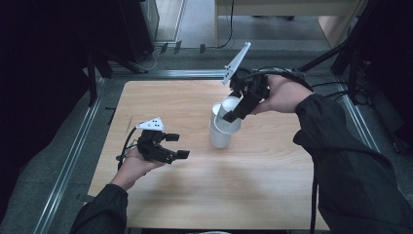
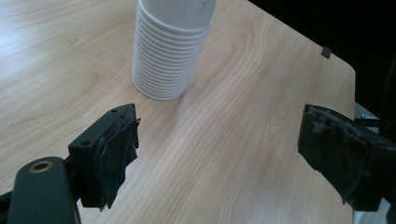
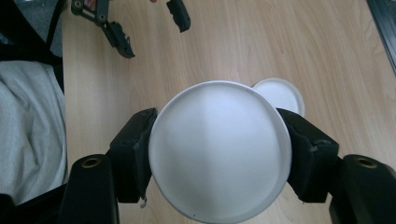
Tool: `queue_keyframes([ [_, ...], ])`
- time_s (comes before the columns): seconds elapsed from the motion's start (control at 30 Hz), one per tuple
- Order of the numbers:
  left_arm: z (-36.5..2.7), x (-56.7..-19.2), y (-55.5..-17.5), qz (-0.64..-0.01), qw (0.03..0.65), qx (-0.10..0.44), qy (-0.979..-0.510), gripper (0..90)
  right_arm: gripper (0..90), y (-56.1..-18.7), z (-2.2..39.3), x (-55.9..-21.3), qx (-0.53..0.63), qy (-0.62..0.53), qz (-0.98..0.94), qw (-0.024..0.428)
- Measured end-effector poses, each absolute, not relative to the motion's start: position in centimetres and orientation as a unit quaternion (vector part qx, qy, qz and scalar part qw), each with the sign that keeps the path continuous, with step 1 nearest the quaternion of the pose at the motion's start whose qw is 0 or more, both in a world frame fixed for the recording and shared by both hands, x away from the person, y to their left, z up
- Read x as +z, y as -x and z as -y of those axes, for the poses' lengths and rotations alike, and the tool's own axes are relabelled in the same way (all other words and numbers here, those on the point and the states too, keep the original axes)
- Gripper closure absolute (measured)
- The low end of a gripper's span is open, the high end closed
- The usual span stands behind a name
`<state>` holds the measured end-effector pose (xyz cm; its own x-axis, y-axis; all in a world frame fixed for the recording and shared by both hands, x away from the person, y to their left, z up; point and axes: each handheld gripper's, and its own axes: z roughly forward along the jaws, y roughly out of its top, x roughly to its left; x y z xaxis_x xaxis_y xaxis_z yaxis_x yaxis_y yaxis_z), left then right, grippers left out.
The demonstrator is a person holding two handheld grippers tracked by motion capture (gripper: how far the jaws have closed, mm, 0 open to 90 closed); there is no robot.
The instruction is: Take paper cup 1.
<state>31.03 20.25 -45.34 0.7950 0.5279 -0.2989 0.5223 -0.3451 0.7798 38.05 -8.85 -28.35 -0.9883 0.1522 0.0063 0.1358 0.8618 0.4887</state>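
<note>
Right hand-held gripper pinching white cup by sides, above cup stack

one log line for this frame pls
right tongs: shut on cup, above stack | left tongs: open, empty, beside stack | table: wood

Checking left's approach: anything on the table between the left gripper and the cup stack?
Nothing visible. Bare table lies between the open left gripper and the stack of white cups. The right gripper grips the top cup above the stack.
</note>
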Motion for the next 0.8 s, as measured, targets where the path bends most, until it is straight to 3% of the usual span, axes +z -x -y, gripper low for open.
queue_keyframes([
  [0.8, -18.8, -44.9, -31.0, -0.29, 0.486, 0.001, -0.824, 11.1, 35.0, -35.6, 12.9, -37.6, 0.378, -0.115, -0.919, -0.012],
])
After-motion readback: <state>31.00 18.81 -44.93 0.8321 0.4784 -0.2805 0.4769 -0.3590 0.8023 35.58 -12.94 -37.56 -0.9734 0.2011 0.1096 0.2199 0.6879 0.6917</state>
